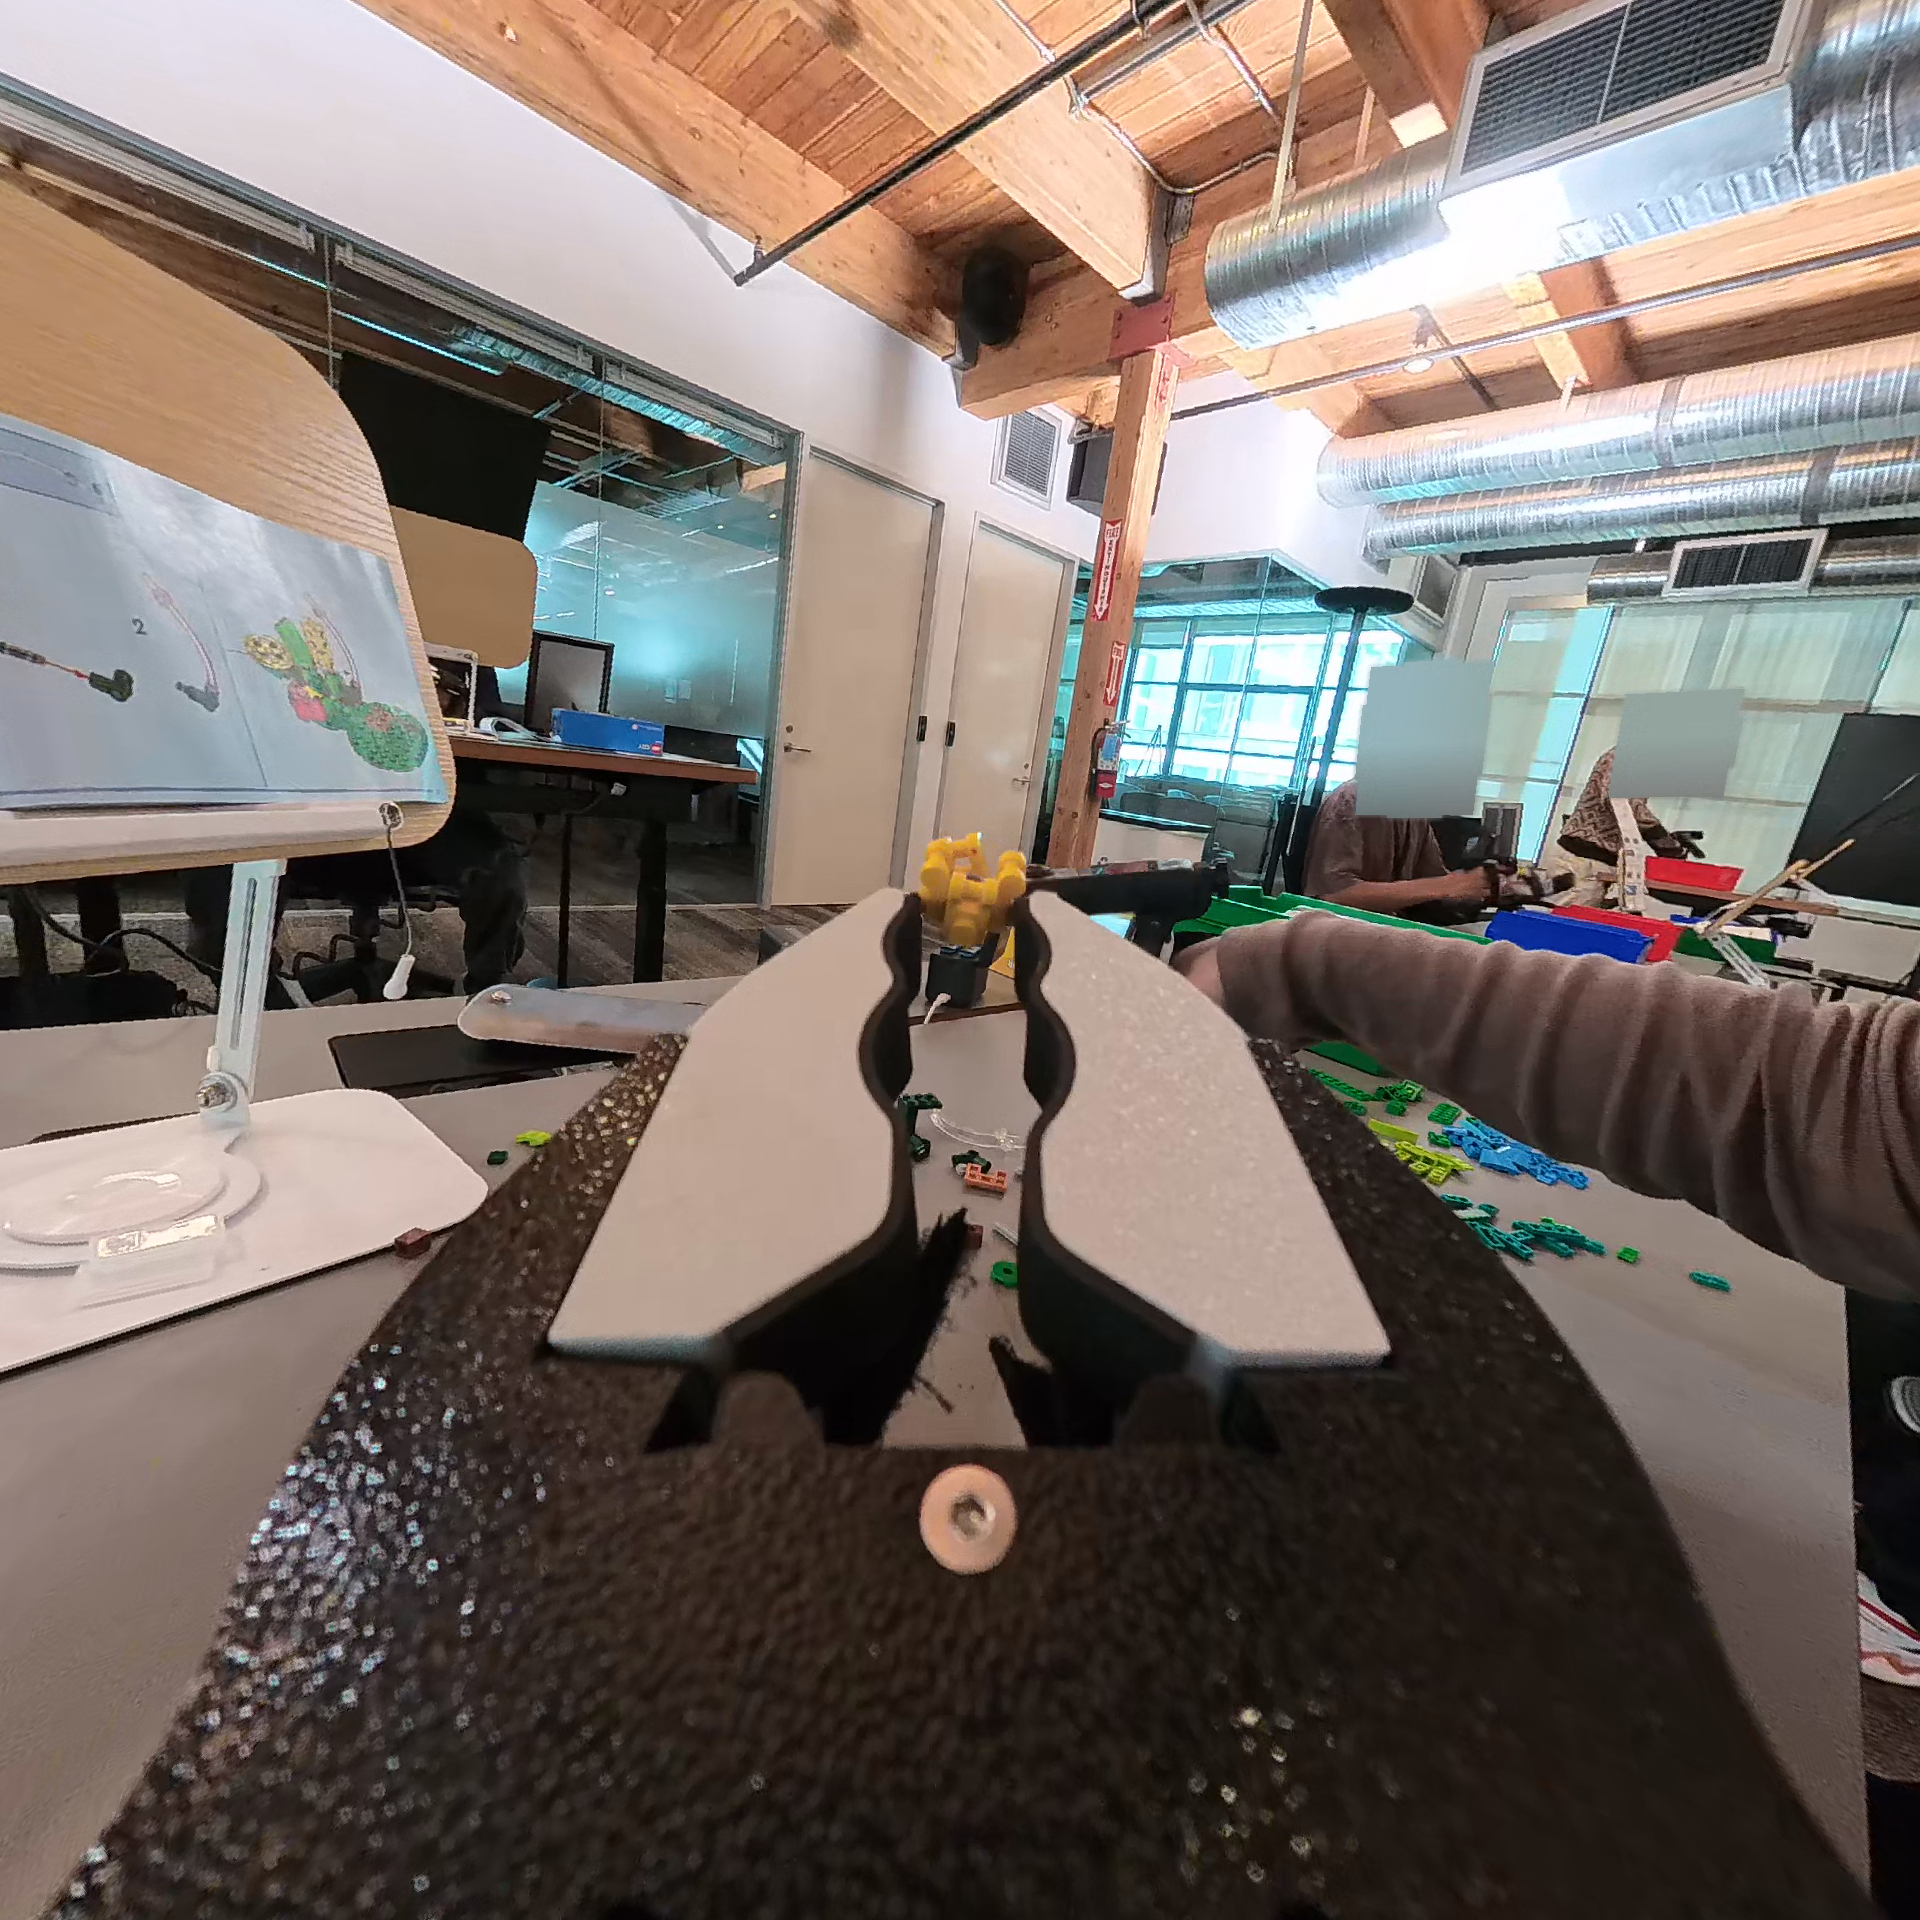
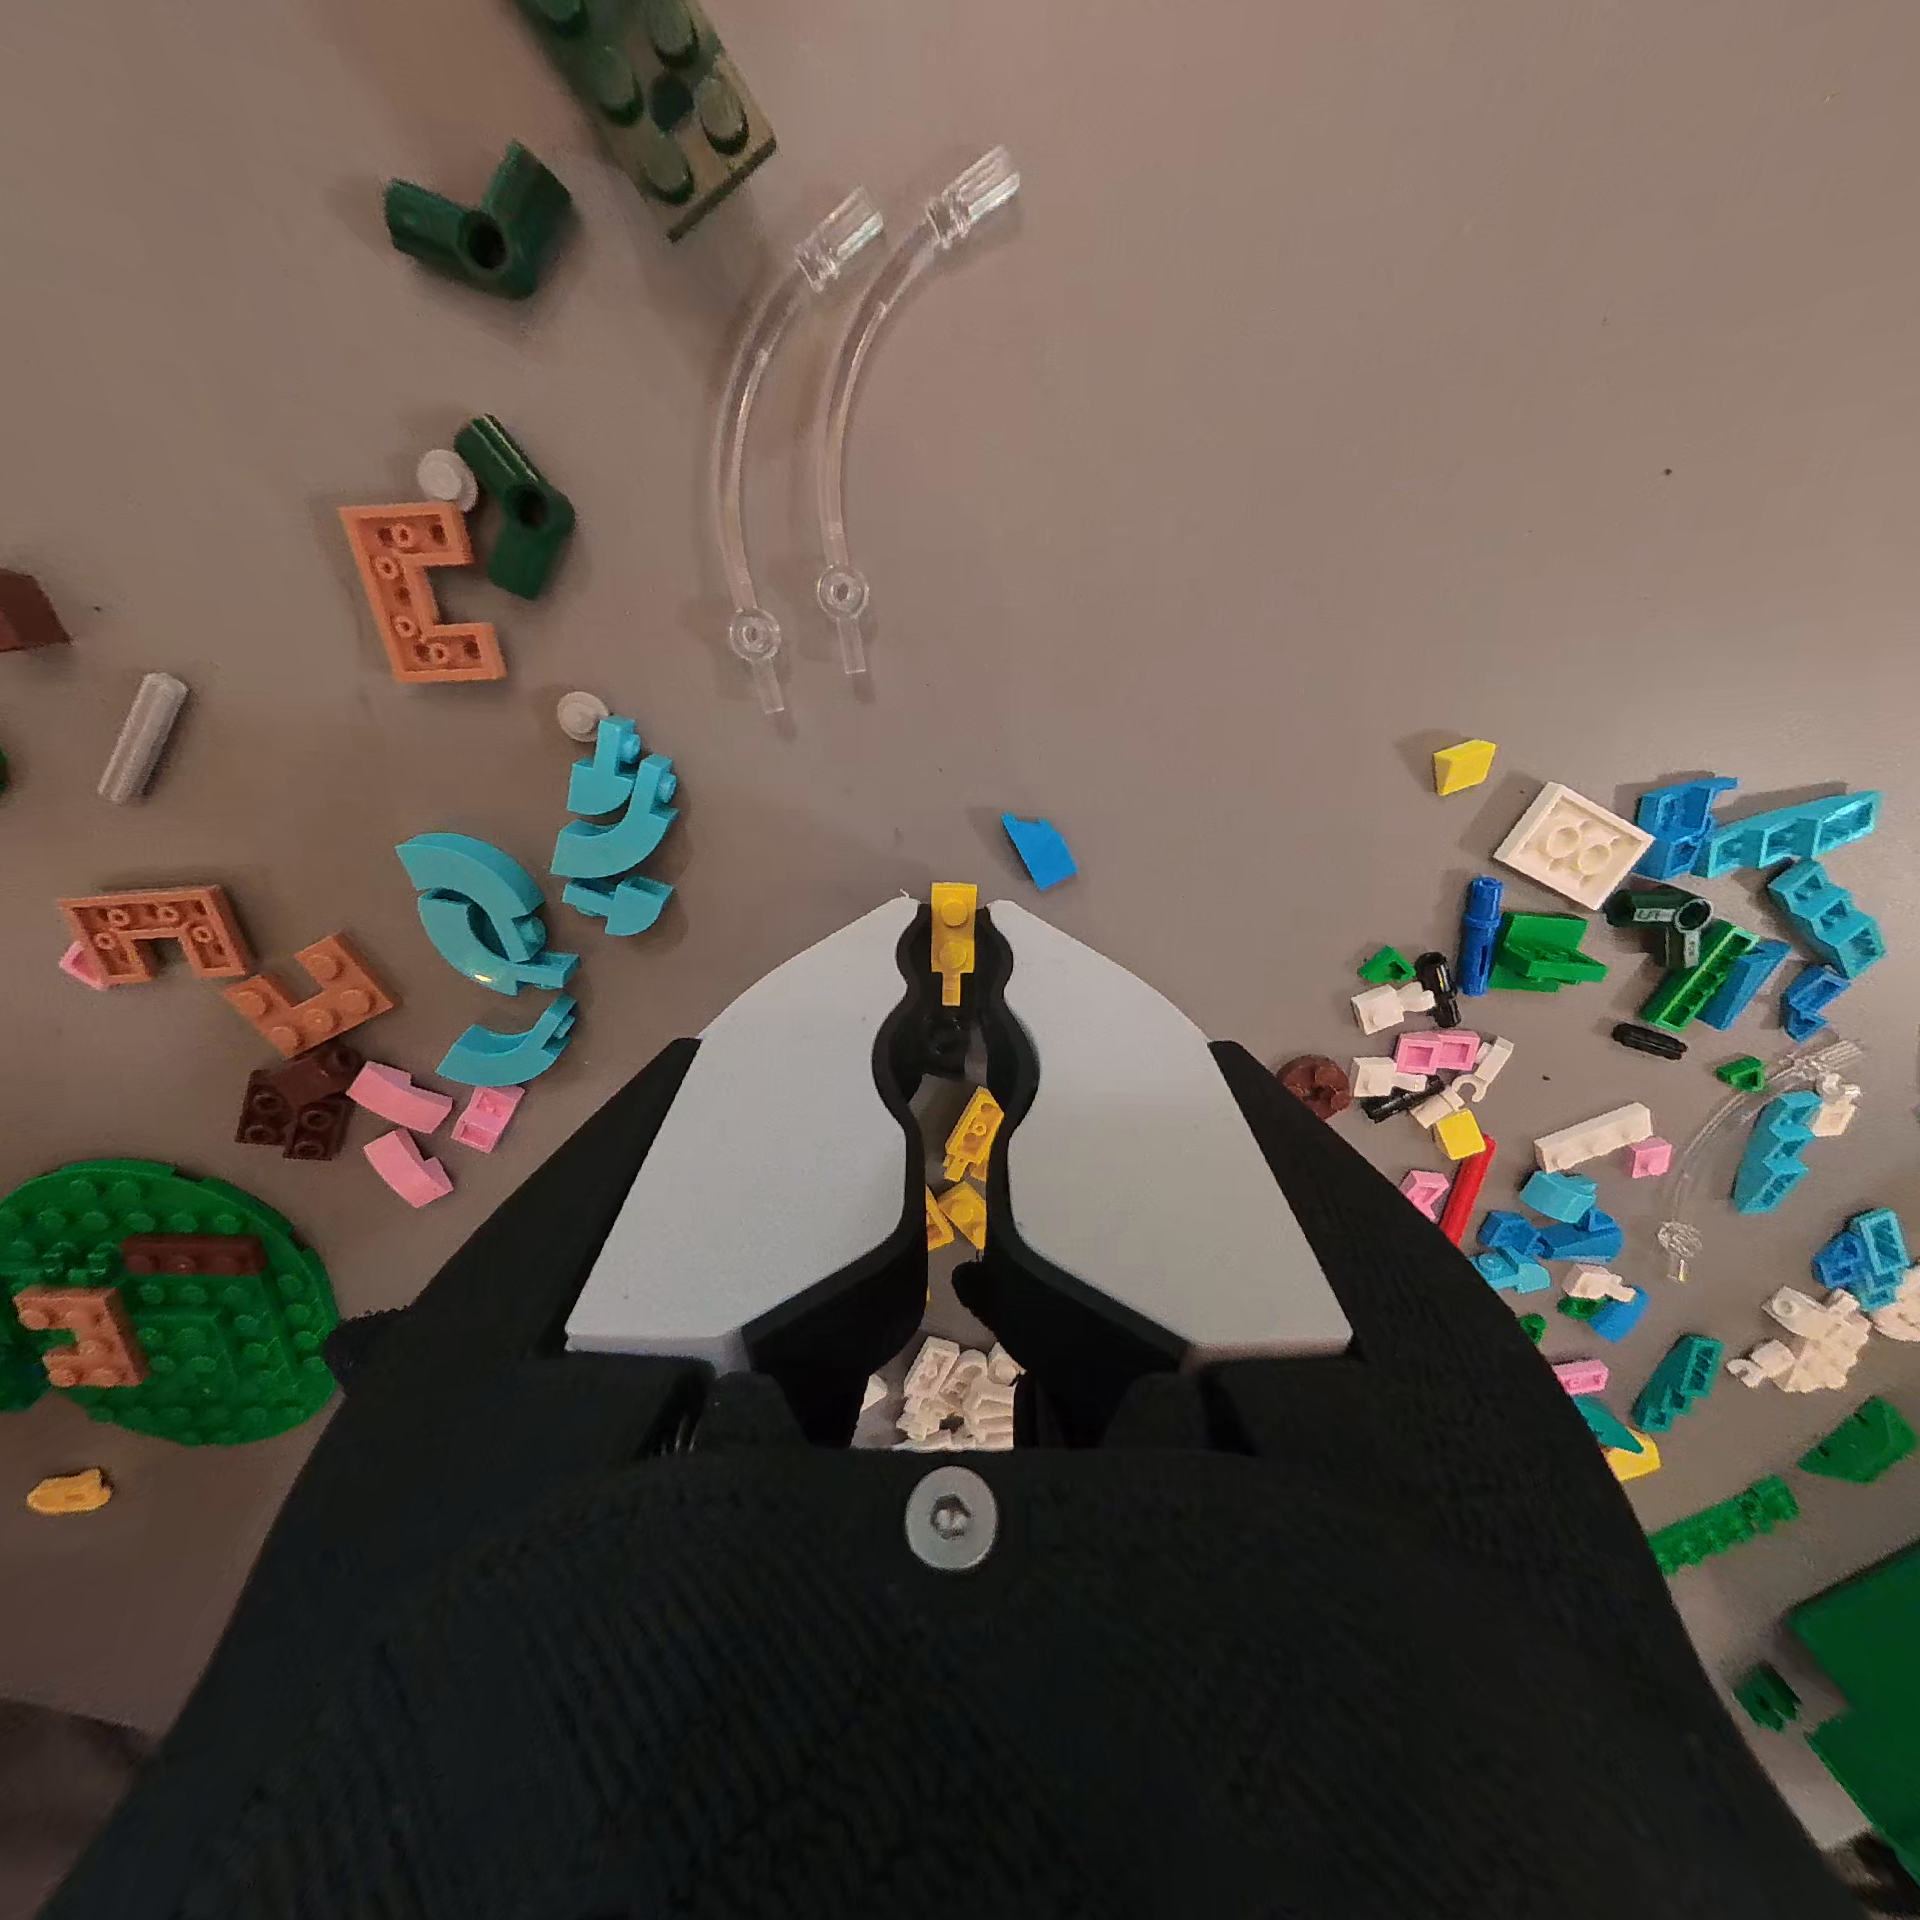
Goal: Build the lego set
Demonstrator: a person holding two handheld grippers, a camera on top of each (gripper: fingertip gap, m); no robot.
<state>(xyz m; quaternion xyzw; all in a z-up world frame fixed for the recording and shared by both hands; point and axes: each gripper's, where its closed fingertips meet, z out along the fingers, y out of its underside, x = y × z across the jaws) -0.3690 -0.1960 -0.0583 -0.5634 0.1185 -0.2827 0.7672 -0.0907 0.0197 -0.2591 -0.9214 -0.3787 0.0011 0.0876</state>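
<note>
My left gripper (image 1: 966,906) is shut on a small yellow lego assembly (image 1: 968,881) and holds it up above the grey table (image 1: 156,1475). My right gripper (image 2: 953,909) points straight down at the table (image 2: 1299,468) and is shut on a small yellow lego plate (image 2: 953,925). More yellow pieces (image 2: 971,1132) lie under its fingers. Two clear curved stems (image 2: 800,416) lie ahead of it. A round green baseplate (image 2: 156,1299) with tan and brown pieces sits at the left.
An open instruction booklet (image 1: 197,665) rests on a wooden stand with a white base (image 1: 343,1174) at the left. A sleeved arm (image 1: 1558,1049) reaches across at the right. Loose pieces lie around: teal curved ones (image 2: 488,914), tan plates (image 2: 416,592), blue and white ones (image 2: 1683,1039). Some 40 centimeters of space lies between my two pairs of fingers. The left gripper is farther from the round green baseplate (image 2: 156,1299), some 30 centimeters, than the right, some 20 centimeters.
</note>
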